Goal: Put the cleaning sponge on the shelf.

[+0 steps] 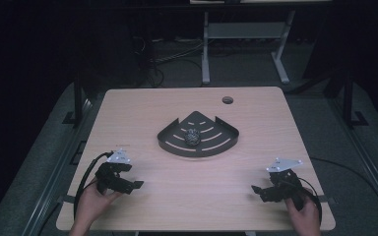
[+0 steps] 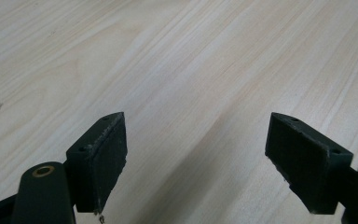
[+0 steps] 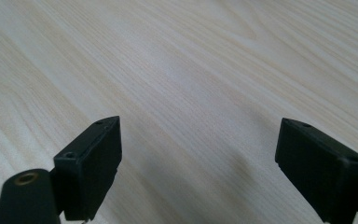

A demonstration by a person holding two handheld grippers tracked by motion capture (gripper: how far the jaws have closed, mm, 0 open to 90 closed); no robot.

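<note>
Two grippers rest low over the table (image 1: 197, 196) near its front edge, and we hold one in each hand. Our left gripper (image 1: 134, 185) sits by the front left corner with its jaws spread wide and turned toward the middle of the table; in the left gripper view (image 2: 196, 154) nothing but bare wood lies between them. Our right gripper (image 1: 257, 190) is by the front right corner, jaws likewise parted and turned inward, with bare wood in the gap in the right gripper view (image 3: 198, 161). Between the two, but well apart from both and closer to the middle of the table, lies a dark fan-shaped tray (image 1: 177, 142) (its curved side faces us). A small dark ball (image 1: 192, 137) sits inside the tray, roughly at its centre.
</note>
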